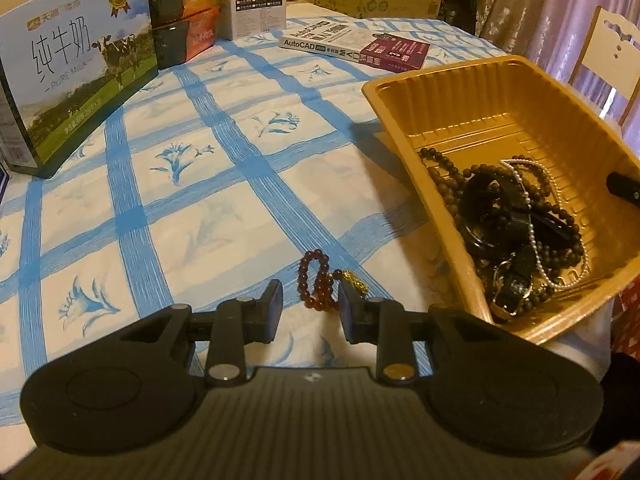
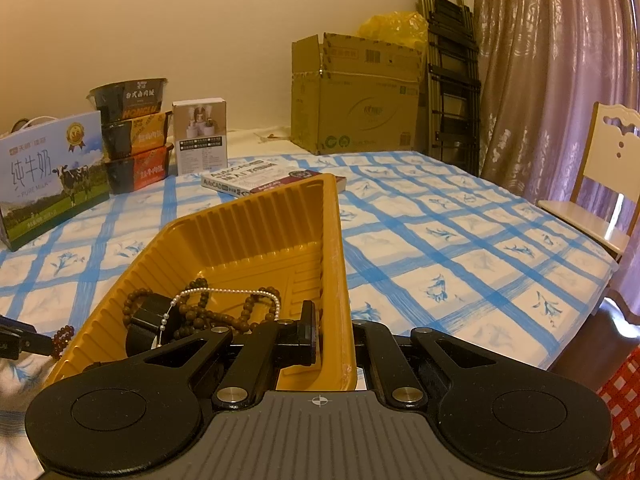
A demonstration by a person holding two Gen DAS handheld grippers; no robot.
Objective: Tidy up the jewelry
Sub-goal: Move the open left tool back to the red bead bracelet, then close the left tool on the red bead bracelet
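A dark red bead bracelet (image 1: 314, 280) with a small gold charm (image 1: 355, 280) lies on the blue-checked tablecloth. My left gripper (image 1: 310, 306) is open just over it, fingers either side of the beads and not pressing on them. The yellow plastic tray (image 1: 440, 68) holds brown bead strings (image 1: 448, 176), a pearl strand (image 1: 532, 220) and black straps (image 1: 504, 204). My right gripper (image 2: 334, 336) is shut on the tray (image 2: 248, 232) wall, one finger inside and the other hidden behind the wall. In the right wrist view the left gripper's finger (image 2: 16, 344) and the bracelet (image 2: 62, 338) show at the far left.
At the table's far side stand a milk carton (image 1: 80, 72), stacked food boxes (image 1: 184, 12), a small white box (image 1: 258, 0) and an AutoCAD book (image 1: 352, 42). A cardboard box (image 2: 356, 96) and a folded trolley (image 2: 452, 72) are behind. A chair (image 2: 600, 184) sits at the right edge.
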